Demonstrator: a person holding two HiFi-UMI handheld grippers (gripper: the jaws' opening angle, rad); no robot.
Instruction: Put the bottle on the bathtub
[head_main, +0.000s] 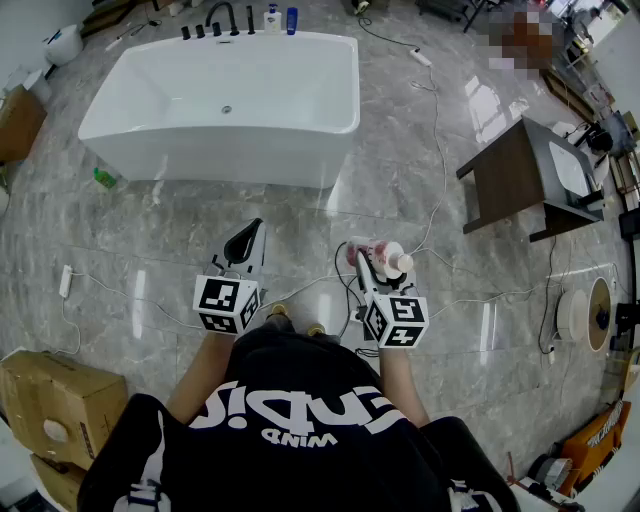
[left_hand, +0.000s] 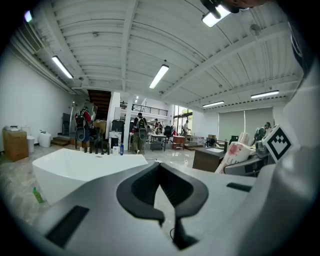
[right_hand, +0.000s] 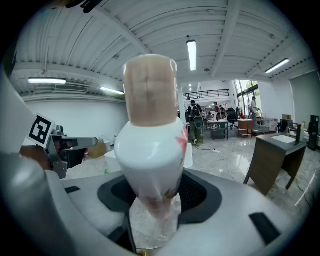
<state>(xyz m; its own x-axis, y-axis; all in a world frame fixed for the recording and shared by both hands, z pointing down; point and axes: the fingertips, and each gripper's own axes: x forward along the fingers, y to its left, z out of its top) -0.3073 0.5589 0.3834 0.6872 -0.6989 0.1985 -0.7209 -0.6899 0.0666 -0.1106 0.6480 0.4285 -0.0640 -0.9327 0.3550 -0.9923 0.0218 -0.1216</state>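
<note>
The white bathtub (head_main: 225, 100) stands on the grey marble floor ahead of me, also low at the left in the left gripper view (left_hand: 75, 165). My right gripper (head_main: 372, 262) is shut on a white bottle (head_main: 385, 256) with pink flower print and a beige cap. That bottle fills the right gripper view (right_hand: 150, 145), upright between the black pads (right_hand: 200, 192), and shows at the right in the left gripper view (left_hand: 232, 152). My left gripper (head_main: 246, 240) hangs beside it, shut, with nothing in it; its tips meet (left_hand: 161, 170). Both are well short of the tub.
A black faucet and small bottles (head_main: 272, 18) stand on the tub's far rim. A green object (head_main: 105, 178) lies by its left corner. A dark wooden basin stand (head_main: 530, 175) is at the right. Cables (head_main: 440, 130) cross the floor. Cardboard boxes (head_main: 50, 400) sit lower left.
</note>
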